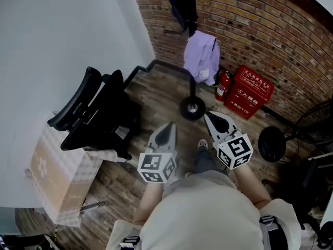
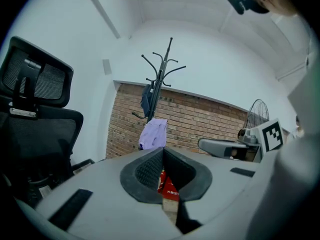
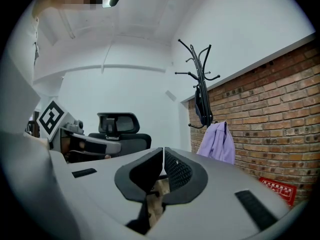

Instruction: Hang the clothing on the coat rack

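A black coat rack [image 1: 191,107] stands by the brick wall. A lilac garment [image 1: 203,56] hangs on one of its lower hooks, and a dark garment [image 1: 182,1] hangs higher up. Both grippers are held side by side in front of the person, a short way from the rack's base. My left gripper [image 1: 169,126] is shut with nothing in it. My right gripper [image 1: 210,116] is also shut and holds nothing. The left gripper view shows the rack [image 2: 159,84] and the lilac garment [image 2: 153,133] straight ahead. In the right gripper view, the lilac garment [image 3: 217,141] hangs to the right.
A black office chair [image 1: 96,116] stands at the left beside a patterned box [image 1: 57,176]. A red fire-equipment box [image 1: 252,90] and an extinguisher [image 1: 222,85] sit against the brick wall. A fan [image 1: 317,119] and a round black base [image 1: 271,144] are at the right.
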